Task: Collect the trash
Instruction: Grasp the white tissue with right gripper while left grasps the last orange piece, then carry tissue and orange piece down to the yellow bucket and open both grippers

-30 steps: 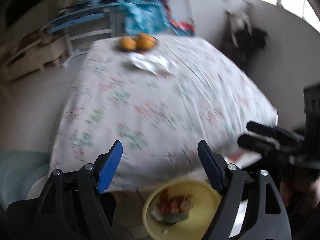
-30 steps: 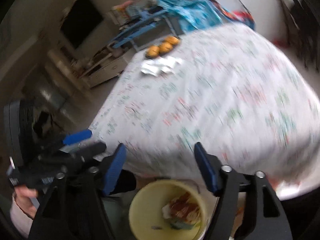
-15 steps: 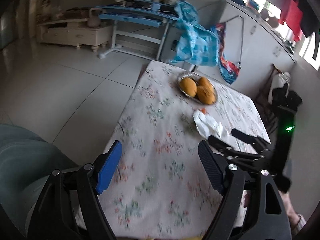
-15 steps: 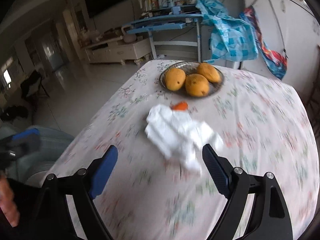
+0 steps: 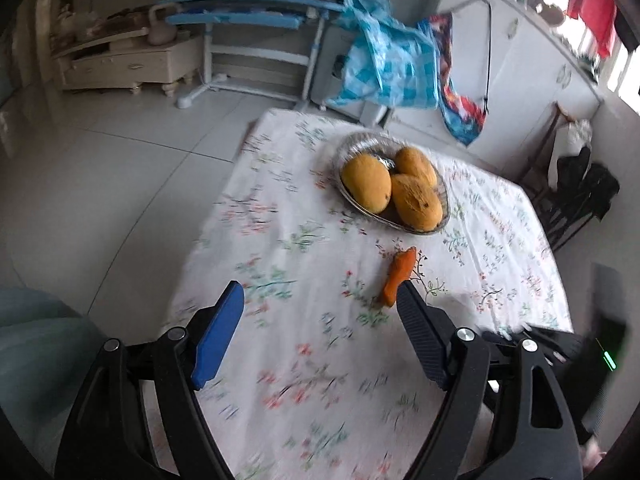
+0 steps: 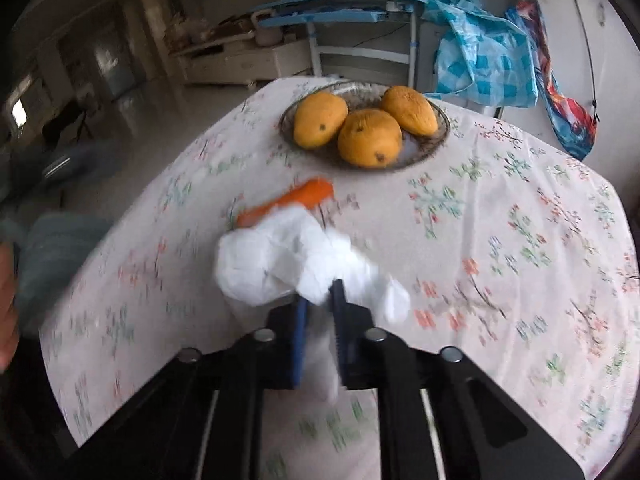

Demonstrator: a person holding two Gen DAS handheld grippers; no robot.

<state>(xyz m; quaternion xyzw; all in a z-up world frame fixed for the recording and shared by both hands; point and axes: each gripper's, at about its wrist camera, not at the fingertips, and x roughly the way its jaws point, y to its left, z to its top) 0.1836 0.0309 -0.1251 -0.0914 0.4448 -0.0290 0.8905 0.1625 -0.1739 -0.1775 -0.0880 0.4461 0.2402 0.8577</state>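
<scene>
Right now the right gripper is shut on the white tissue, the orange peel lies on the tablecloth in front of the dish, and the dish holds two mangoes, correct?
Not quite: the dish holds three mangoes, as the right wrist view shows. The rest stands: the right gripper is shut on the white tissue, and the orange peel lies on the tablecloth in front of the dish.

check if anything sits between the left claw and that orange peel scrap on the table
Nothing visible does. The left claw is open above bare tablecloth, and the orange peel scrap lies just beyond its right finger.
</scene>
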